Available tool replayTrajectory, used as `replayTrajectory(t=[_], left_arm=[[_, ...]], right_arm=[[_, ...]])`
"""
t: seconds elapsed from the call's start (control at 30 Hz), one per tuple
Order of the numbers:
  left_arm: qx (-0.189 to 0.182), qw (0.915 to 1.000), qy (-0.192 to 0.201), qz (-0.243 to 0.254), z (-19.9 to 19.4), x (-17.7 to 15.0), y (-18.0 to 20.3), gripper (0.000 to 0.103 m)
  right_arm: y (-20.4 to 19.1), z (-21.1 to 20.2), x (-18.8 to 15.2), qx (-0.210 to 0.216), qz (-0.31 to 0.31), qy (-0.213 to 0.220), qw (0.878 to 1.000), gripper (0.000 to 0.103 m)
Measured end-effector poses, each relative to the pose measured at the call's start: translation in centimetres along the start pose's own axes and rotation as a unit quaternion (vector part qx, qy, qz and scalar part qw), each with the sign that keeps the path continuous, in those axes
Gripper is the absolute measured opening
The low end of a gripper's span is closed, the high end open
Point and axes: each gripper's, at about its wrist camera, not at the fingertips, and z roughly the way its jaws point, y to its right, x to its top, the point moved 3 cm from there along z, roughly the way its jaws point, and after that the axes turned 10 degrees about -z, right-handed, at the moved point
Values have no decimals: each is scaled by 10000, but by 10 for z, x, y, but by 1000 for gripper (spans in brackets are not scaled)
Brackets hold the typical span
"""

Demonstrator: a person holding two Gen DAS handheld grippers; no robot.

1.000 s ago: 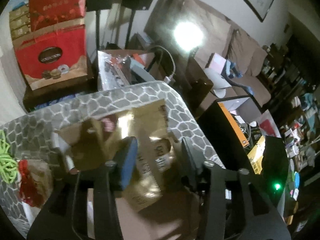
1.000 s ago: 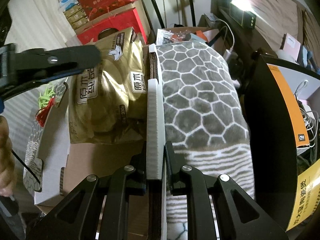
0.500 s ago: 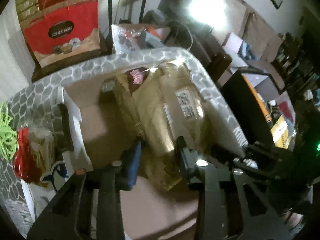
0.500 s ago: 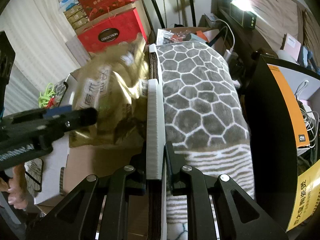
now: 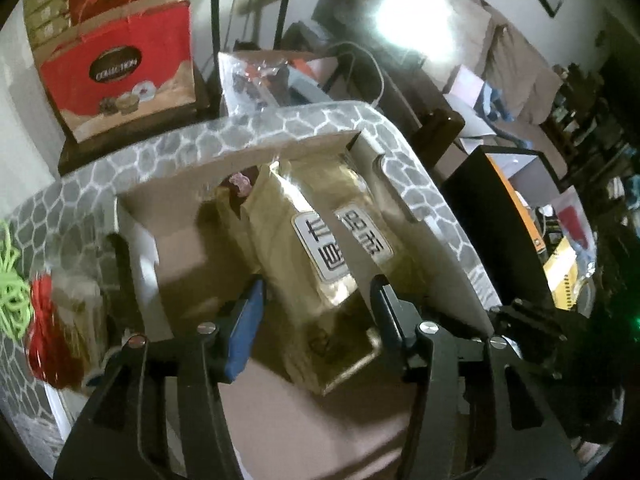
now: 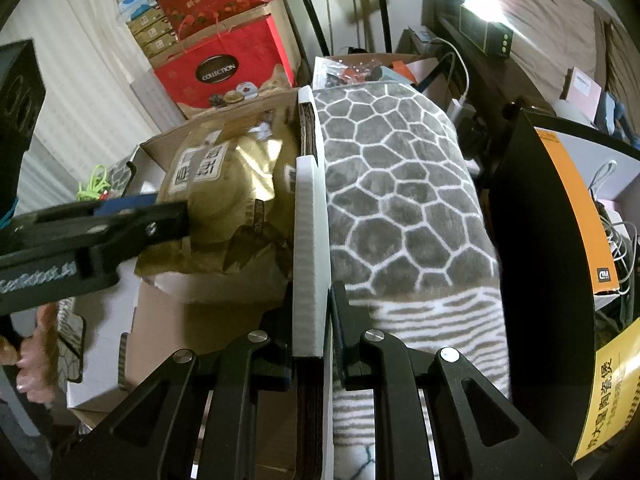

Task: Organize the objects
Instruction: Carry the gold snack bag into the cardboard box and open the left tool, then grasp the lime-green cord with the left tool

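Observation:
A gold foil bag (image 5: 320,248) with a white label lies inside an open cardboard box (image 5: 184,240), against its right wall. It also shows in the right wrist view (image 6: 224,196). My left gripper (image 5: 316,308) is open, its jaws wide on either side of the bag's near end, not pressing it. My right gripper (image 6: 310,320) is shut on the box's right side wall (image 6: 310,216), a white foam strip over cardboard, and holds it upright.
The box sits on a grey honeycomb-pattern blanket (image 6: 400,184). A red-and-green bundle (image 5: 36,320) lies left of the box. Red gift boxes (image 5: 116,64) stand behind. A black-and-orange box (image 6: 560,216) stands at the right.
My left gripper lowered the gold bag into the box and opened, letting it go. The bag now lies flat against the right wall. My right gripper has not moved.

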Motion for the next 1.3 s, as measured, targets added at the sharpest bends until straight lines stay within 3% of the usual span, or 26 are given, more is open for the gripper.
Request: replayTrajectory(t=[0.2,0.3,0.43,0.6,0.77,0.87,1.1,1.3], left_arm=[[48,10000,-5,65,5,5,-4,50],[26,9999,25,-102,-2,6,-13,61],[-143,9996,236,-117,-32,4,-20,73],[-138,9985,506,-184,-74,4,-36,74],[250,9947,812,-572,-107,10,-87,74],[588,9891,833,-1059,-113,18,-136,74],[1058,9720,711,-1976,-99,18,-228,74],[1170,9657,492,-2267,-70,17,-260,74]], right_arm=[[0,0,0,0,-5,1,10000,14],[0,0,0,1,-8,-1,10000,14],[-1,0,0,-8,-14,-8,10000,13],[-1,0,0,-4,-8,-8,10000,13],[-1,1,-1,-30,-31,-37,10000,13],[-2,2,-1,-43,-44,-50,10000,13],[-2,2,-2,-43,-40,-69,10000,13],[-2,3,-3,-60,-76,-104,9999,13]])
